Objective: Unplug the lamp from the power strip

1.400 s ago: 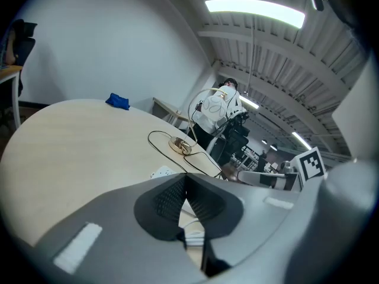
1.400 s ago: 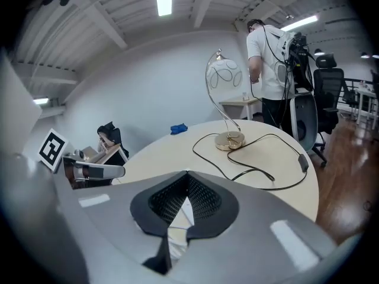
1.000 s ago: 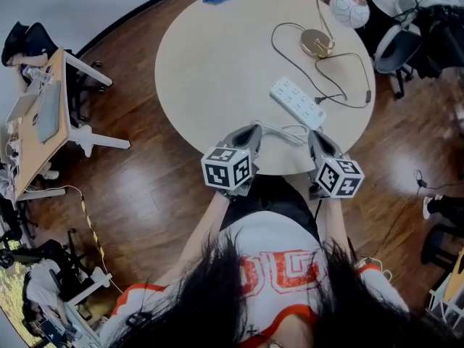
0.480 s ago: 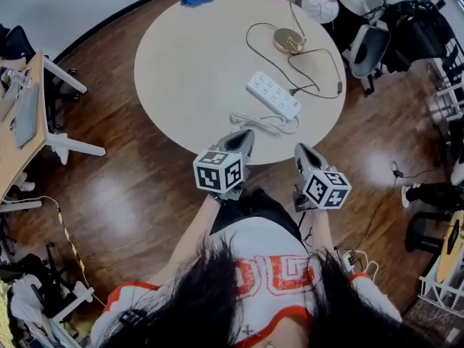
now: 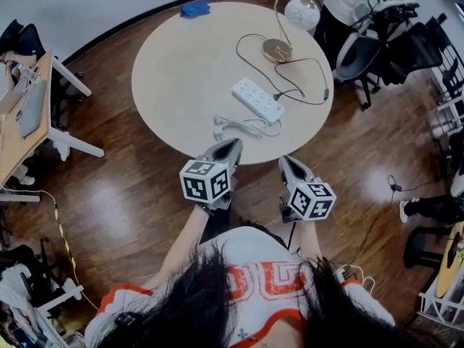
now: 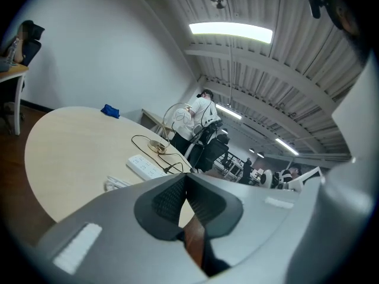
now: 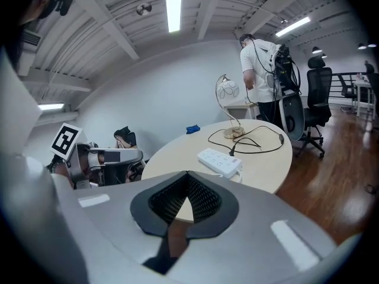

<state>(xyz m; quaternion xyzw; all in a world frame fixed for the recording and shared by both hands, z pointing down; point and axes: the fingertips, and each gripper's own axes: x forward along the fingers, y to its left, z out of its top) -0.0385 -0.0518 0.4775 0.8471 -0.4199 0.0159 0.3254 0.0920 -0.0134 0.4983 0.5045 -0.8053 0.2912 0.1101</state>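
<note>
Since a second earlier, the left gripper (image 5: pixel 228 149) and right gripper (image 5: pixel 287 165) had drawn back off the table (image 5: pixel 181 71), both clenched shut and empty. The lamp (image 5: pixel 278 49) stayed plugged into the power strip (image 5: pixel 257 100), far right of centre, so unplugging had not begun.

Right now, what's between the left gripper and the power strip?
Head view: a bundled white cable on the table, between the left gripper and the power strip.
</note>
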